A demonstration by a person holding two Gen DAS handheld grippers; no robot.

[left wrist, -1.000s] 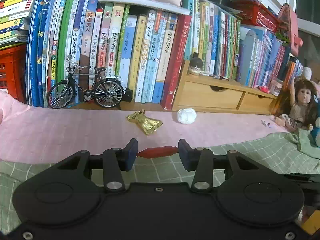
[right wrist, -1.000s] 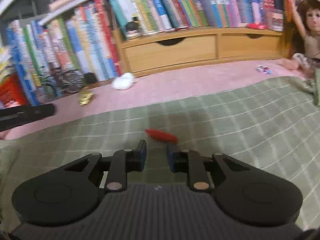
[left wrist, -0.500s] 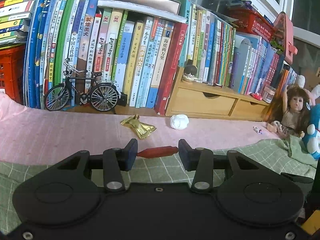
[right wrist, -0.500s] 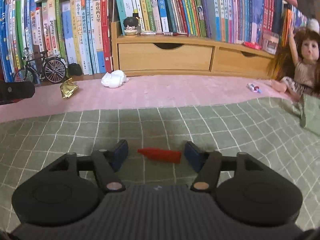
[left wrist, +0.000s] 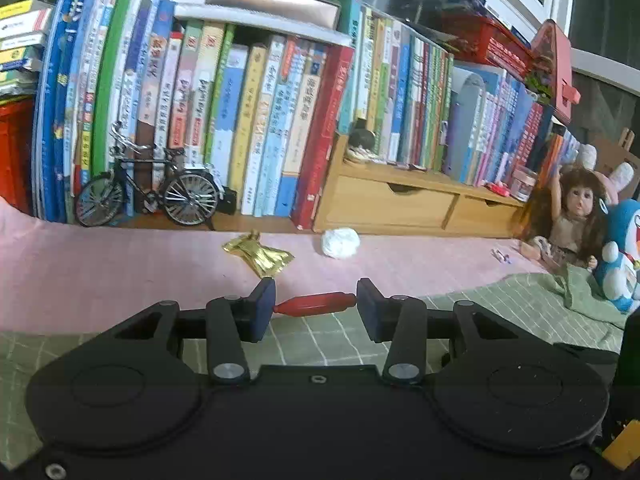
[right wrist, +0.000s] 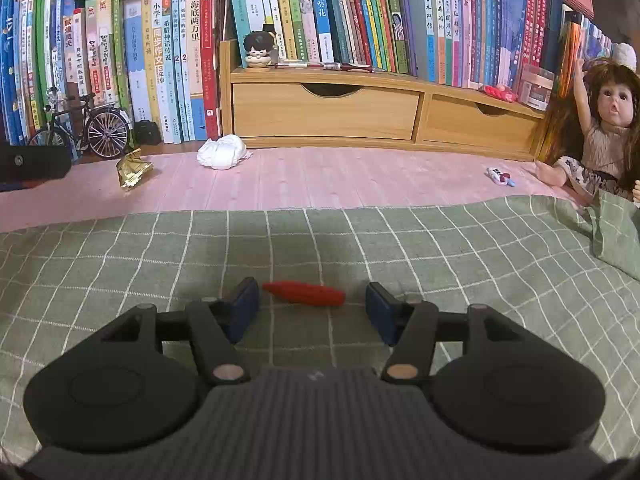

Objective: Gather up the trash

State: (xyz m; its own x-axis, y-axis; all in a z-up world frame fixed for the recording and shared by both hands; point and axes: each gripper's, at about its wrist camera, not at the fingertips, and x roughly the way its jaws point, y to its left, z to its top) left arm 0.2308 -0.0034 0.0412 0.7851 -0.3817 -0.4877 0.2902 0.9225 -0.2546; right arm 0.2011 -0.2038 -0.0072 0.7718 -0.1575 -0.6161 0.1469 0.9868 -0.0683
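Note:
My left gripper (left wrist: 316,299) is shut on a red tube-shaped wrapper (left wrist: 316,305), gripped end to end between the blue pads. Beyond it on the pink sheet (left wrist: 100,280) lie a gold wrapper (left wrist: 260,254), a crumpled white tissue (left wrist: 340,242) and a tiny candy wrapper (left wrist: 501,255). My right gripper (right wrist: 312,306) is open just above the green checked blanket (right wrist: 440,260). A second red wrapper (right wrist: 304,293) lies on the blanket between its fingertips, untouched. The right wrist view also shows the gold wrapper (right wrist: 132,168), the tissue (right wrist: 222,152) and the candy wrapper (right wrist: 500,176).
A wall of upright books (left wrist: 240,120) backs the bed, with a model bicycle (left wrist: 148,192) and a wooden drawer unit (right wrist: 328,112) at its foot. A doll (right wrist: 608,120) and a blue plush toy (left wrist: 620,256) sit at the right. The left gripper's body (right wrist: 32,164) shows at the left edge.
My right gripper has opened wide and swung to face the shelf, with the red wrapper on the blanket now lying between its fingers. The left gripper keeps its hold and has drawn back slightly.

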